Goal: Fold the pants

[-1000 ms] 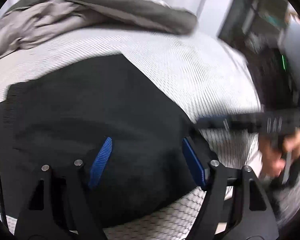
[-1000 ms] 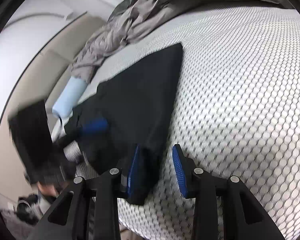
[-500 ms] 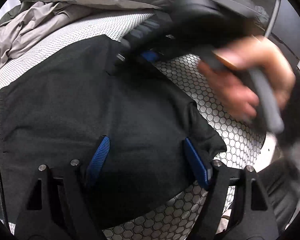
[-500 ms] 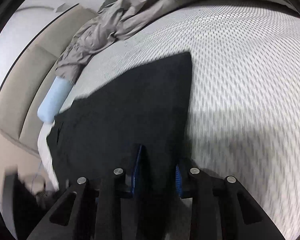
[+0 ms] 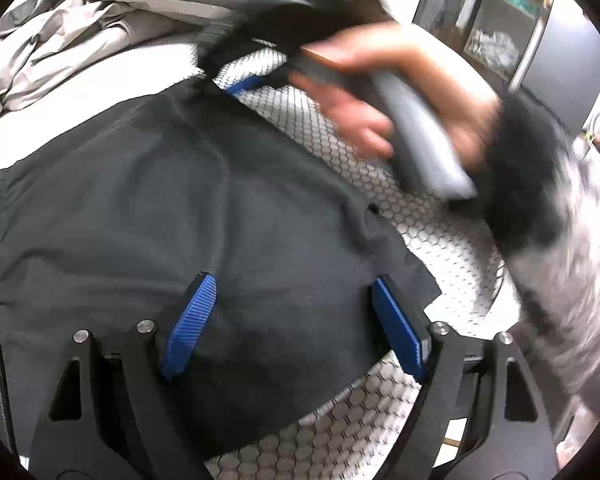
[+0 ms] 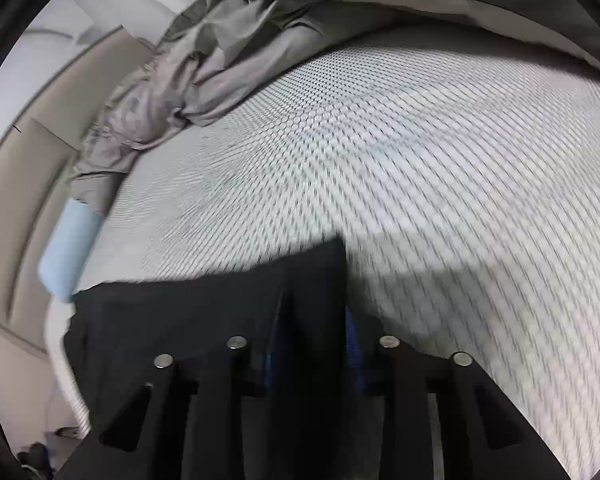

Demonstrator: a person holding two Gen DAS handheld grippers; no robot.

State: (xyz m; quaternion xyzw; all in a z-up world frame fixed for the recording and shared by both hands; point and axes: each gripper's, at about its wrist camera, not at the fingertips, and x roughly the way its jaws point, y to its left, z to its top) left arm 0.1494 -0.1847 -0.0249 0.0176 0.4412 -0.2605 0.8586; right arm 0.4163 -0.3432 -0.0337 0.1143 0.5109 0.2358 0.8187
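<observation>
Left gripper (image 5: pixel 288 320): black angular frame, silver screw heads, ribbed blue fingers (image 5: pixel 190 320). Right gripper (image 6: pixel 312 340) is built alike. The right hand (image 5: pixel 380 92) grips a grey handle below a dark fuzzy sleeve (image 5: pixel 520 168).

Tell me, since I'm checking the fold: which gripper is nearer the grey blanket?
Right. The right gripper grips the pants at their far edge, just short of the grey blanket. The left gripper stands open over the near part of the pants.

Open room: honeycomb bedcover (image 6: pixel 440 168) is lying bare across the frame's centre and right.
Obstacles: crumpled grey bedding (image 6: pixel 188 80) is crowding the upper left; blue roll (image 6: pixel 69 252) is sitting at left edge.
</observation>
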